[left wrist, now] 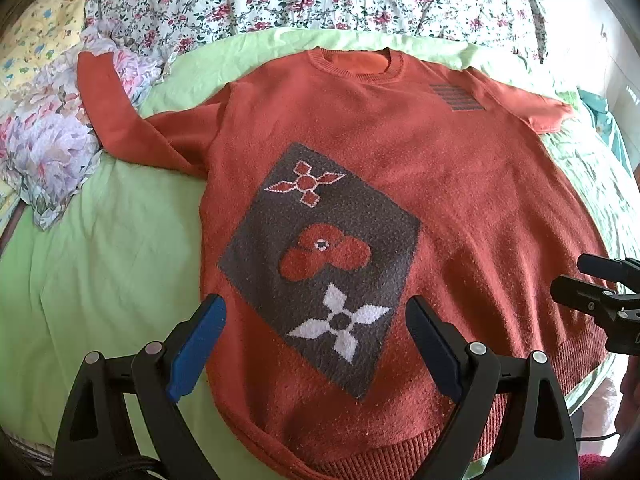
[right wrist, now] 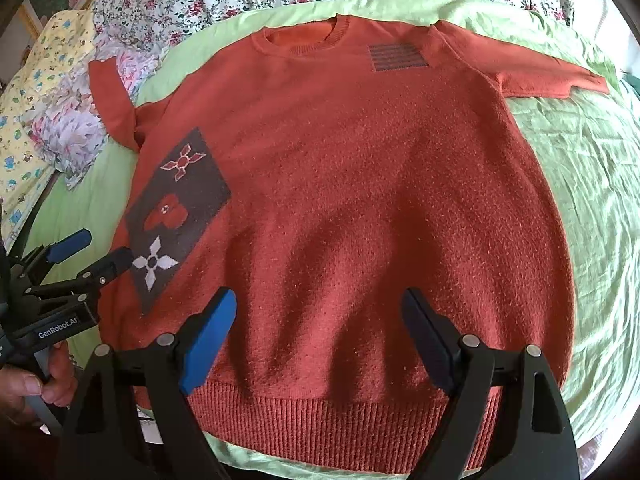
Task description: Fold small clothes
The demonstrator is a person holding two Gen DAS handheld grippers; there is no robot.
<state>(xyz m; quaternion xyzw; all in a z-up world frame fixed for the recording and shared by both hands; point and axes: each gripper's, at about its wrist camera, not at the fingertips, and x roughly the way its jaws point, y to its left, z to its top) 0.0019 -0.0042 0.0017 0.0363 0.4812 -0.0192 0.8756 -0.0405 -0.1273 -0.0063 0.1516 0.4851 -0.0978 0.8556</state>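
The sweater (left wrist: 400, 184) lies flat, front up, on the green sheet (left wrist: 100, 260). Both the left gripper (left wrist: 316, 344) and right gripper (right wrist: 320, 340) hover open above its near hem. Only the right view shows the whole hem; only the left view shows the dark patch (left wrist: 320, 264) up close.

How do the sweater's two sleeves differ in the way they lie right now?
The left sleeve bends partway, its cuff end turned up toward the pillows and resting on the floral cloth. The right sleeve runs out to the side on the green sheet and looks shorter, its end apparently tucked or folded. Neither is folded over the sweater body yet. Both are plain rust-orange knit, and neither is gripped.
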